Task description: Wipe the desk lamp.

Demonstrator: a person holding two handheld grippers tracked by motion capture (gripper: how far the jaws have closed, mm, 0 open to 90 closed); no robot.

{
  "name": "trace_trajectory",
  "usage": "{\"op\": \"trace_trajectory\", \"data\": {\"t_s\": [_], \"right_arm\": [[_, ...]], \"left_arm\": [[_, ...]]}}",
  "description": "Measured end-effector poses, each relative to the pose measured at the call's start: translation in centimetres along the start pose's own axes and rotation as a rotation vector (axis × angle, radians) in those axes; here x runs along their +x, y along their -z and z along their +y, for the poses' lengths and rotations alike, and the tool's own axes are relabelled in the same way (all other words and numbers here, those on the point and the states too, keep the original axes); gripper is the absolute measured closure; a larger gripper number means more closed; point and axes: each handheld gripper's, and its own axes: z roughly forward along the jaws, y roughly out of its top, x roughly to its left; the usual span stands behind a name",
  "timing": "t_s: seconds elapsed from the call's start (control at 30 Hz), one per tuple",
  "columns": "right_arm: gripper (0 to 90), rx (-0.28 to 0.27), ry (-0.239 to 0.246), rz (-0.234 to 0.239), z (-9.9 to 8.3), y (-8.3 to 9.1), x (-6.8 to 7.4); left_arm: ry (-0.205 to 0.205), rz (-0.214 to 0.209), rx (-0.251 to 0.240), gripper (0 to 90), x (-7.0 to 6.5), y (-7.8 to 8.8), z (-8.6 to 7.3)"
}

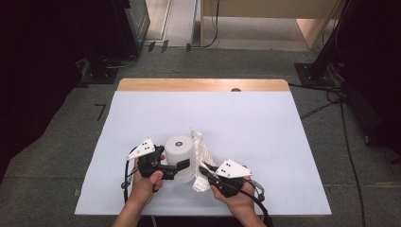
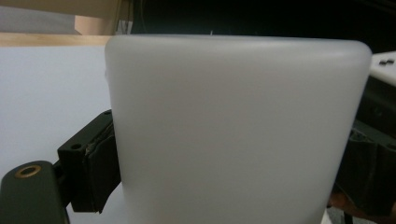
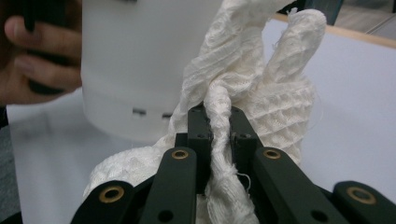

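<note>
I'm working over the pale blue table [image 1: 265,137], and the biggest thing in hand is the white plastic canister [image 1: 179,158], standing upright near the front edge. My left gripper [image 1: 182,166] is clamped across its lower wall: in the left gripper view the canister [image 2: 233,135] sits squarely between the jaws, with the one pad [image 2: 100,163] that shows pressed flat against its side.

Just to the right of that grip is the white waffle-weave cloth [image 1: 201,156], bunched and draped against the canister's side. My right gripper [image 3: 219,126] is closed tight on a twisted fold of the cloth [image 3: 261,98], jaws nearly together with only fabric between them; the canister [image 3: 135,65] stands just beyond it, to the left of the jaws.

I judge this to be the wiping step: one claw steadies the canister, the other works the cloth around it. Next I'd drag the cloth along the wall while keeping the left clamp firm, so the canister doesn't twist or tip.
</note>
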Motion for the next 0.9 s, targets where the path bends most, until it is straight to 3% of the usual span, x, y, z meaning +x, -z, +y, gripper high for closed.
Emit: {"op": "trace_trajectory", "data": {"t_s": [0.1,0.27,0.4,0.47,0.5,0.77,0.83,0.9], "right_arm": [[82.8,-0.015,-0.001,-0.005,0.5,0.2,0.1],[82.8,-0.095,-0.030,-0.023,2.0,1.9,-0.4],[82.8,-0.165,-0.028,-0.048,3.0,3.4,-0.7],[82.8,-0.174,-0.023,-0.050,3.2,3.6,-0.7],[82.8,-0.156,-0.007,-0.053,3.2,3.4,-0.6],[82.8,0.012,-0.022,-0.016,0.4,0.2,0.1],[82.8,0.039,-0.020,-0.027,0.1,-0.4,0.1],[82.8,0.035,-0.039,-0.045,0.3,-0.2,-0.3]], "left_arm": [[0.003,-0.009,0.001,8.5,0.1,0.0,-0.1],[-0.027,-0.005,0.061,8.5,-0.8,-1.4,-0.7],[-0.039,-0.008,0.084,8.5,-1.3,-2.2,-0.9],[-0.038,-0.005,0.082,8.5,-1.3,-2.3,-0.9],[-0.032,-0.003,0.075,8.5,-1.2,-2.1,-0.8],[0.002,0.034,0.017,8.5,0.1,-0.6,-0.2],[-0.009,0.046,0.004,8.5,0.3,-0.4,-0.1],[-0.049,0.082,-0.002,8.5,0.2,-0.5,-0.3]]}}
